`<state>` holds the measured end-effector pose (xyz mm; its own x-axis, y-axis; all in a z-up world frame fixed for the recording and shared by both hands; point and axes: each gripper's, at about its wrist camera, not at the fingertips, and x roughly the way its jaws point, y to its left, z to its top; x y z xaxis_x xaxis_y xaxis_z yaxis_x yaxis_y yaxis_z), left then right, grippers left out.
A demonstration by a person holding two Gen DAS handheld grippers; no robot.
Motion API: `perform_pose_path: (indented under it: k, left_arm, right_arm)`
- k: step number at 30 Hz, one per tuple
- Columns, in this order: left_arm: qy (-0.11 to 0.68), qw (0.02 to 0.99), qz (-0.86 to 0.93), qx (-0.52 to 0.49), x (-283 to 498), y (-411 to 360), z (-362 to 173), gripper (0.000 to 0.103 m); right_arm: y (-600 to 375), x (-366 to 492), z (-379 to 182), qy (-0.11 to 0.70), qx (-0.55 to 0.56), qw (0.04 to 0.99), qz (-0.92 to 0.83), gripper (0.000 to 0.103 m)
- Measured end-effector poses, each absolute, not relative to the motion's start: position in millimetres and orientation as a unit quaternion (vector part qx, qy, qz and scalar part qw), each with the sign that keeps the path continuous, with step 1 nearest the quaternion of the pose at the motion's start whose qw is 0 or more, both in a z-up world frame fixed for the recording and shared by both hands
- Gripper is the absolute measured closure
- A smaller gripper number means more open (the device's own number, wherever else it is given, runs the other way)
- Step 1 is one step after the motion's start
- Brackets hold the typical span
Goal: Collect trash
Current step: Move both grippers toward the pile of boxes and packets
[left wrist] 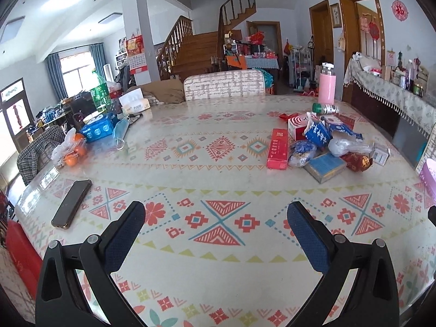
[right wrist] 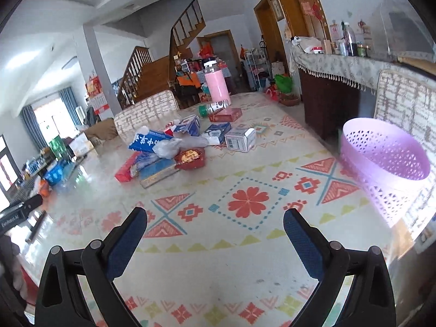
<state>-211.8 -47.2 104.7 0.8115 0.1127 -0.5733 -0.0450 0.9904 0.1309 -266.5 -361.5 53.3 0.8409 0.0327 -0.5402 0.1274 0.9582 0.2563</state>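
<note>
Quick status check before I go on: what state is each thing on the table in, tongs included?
Left tongs: open, empty, above the table.
Right tongs: open, empty.
Basket: upright, looks empty.
Trash pile: heaped, untouched.
Red box: lying flat beside the pile.
White box: on its side, flap open.
Green-capped bottle: lying down.
Pink bottle: upright, capped.
Phone: flat, screen dark.

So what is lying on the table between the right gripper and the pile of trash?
Nothing: in the right wrist view, only bare patterned tablecloth lies between the open right gripper and the pile of trash. The pink basket stands off to the right.
</note>
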Motion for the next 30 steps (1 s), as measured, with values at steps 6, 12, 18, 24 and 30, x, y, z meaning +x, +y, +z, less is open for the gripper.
perform_pose_path:
  k: [6,12,18,24,30]
  left_arm:
    - [0.318,0.944,0.044,0.071,-211.0,-55.6,96.4,0.0]
    - [0.327,0.941,0.039,0.08,-200.4,-64.4,94.1,0.0]
    - [0.346,0.935,0.031,0.076,-179.4,-66.5,86.9,0.0]
    - [0.371,0.926,0.03,0.071,-153.4,-67.6,74.8,0.0]
    - [0.389,0.919,0.022,0.062,-124.6,-67.7,71.1,0.0]
  right_arm:
    - [-363.7,-278.5,60.2,0.268,0.107,0.957,-0.043,0.001]
    - [-365.4,-275.1,62.5,0.273,0.103,0.956,-0.039,0.001]
    - [-370.1,-260.3,59.5,0.292,0.105,0.95,-0.04,0.002]
    - [-378.1,-238.6,56.9,0.307,0.11,0.945,-0.041,0.002]
    - [-379.4,-208.3,55.6,0.324,0.098,0.94,-0.032,0.003]
